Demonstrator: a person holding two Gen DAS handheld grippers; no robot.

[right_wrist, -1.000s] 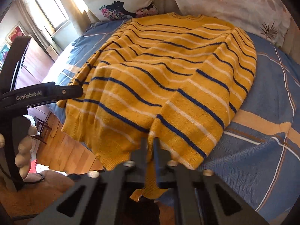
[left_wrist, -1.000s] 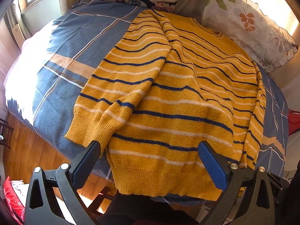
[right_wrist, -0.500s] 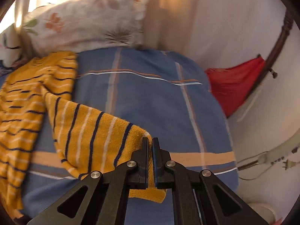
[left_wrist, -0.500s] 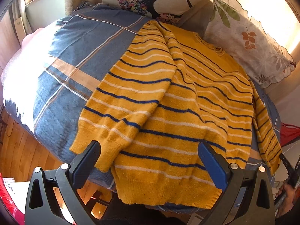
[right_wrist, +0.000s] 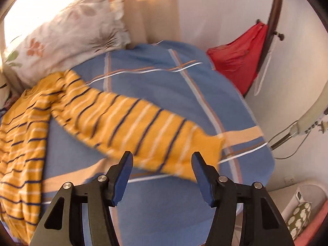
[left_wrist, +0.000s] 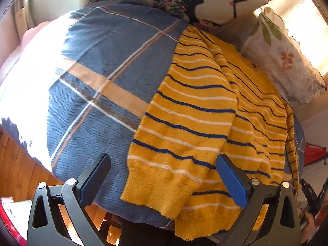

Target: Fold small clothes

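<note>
A yellow sweater (left_wrist: 235, 110) with blue and white stripes lies on a blue plaid bedspread (left_wrist: 98, 61). Its left sleeve (left_wrist: 180, 135) is folded down over the body, cuff at the bed's near edge. My left gripper (left_wrist: 162, 176) is open and empty, its jaws on either side of that cuff. In the right wrist view the right sleeve (right_wrist: 143, 131) lies stretched out sideways on the bedspread (right_wrist: 164, 86). My right gripper (right_wrist: 162, 174) is open and empty just in front of its cuff.
Floral pillows (left_wrist: 287, 61) (right_wrist: 67, 34) lean at the head of the bed. A red bag (right_wrist: 235, 61) hangs on a wooden stand to the right. Wooden floor (left_wrist: 18, 168) lies below the bed's left edge. A basket (right_wrist: 297, 209) sits at lower right.
My right gripper pulled the right sleeve out to the side, then opened and let it go. My left gripper moved left toward the left sleeve's cuff.
</note>
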